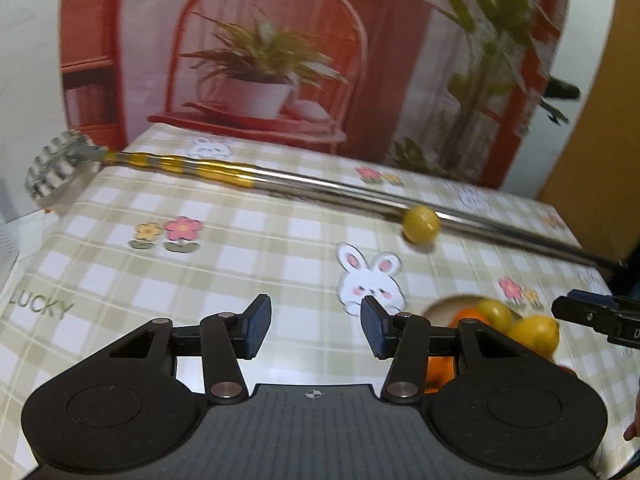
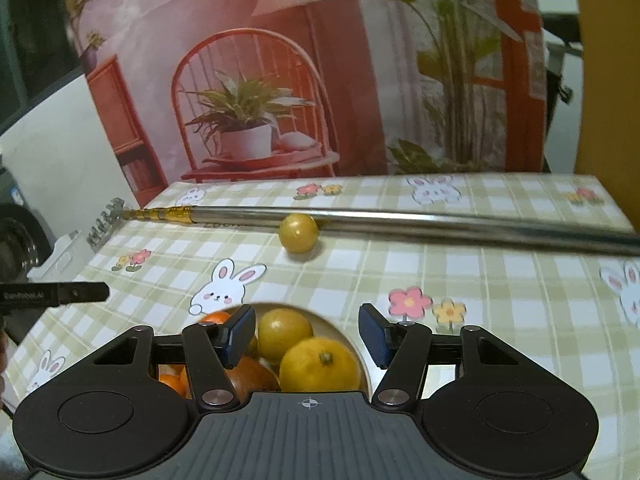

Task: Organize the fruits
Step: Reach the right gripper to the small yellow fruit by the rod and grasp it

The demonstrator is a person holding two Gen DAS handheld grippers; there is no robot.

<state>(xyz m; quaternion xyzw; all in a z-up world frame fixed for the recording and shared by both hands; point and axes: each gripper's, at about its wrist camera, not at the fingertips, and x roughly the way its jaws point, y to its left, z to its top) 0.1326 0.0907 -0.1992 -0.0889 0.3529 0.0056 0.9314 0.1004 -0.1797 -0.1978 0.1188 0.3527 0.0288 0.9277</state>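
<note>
Yellow-green and round, one small loose fruit (image 2: 299,233) sits out on the checked green-and-white tablecloth (image 2: 500,292), touching the near side of a long telescopic metal rod (image 2: 400,222) that lies across the table. It is well apart from the shallow cream bowl (image 2: 362,354), which already holds a heap of yellow and orange citrus (image 2: 319,364) right under my right gripper (image 2: 307,334).

Both tools are empty. My right gripper's blue-padded jaws stand wide over the bowl; my left gripper (image 1: 316,326) is equally spread above bare cloth near a printed rabbit, with the bowl at its right.

I judge the step in hand to be fetching that stray fruit and adding it to the bowl. From the right wrist view it lies almost straight ahead, so I would take it with the right tool. To do it well I would come down from the near side, keeping the pads clear of the rod, since a nudge could roll both. I would centre the fruit between the pads and close gently; it looks smooth and apt to squirt out. On release I would lower it into a gap in the heap, not onto a crest.
</note>
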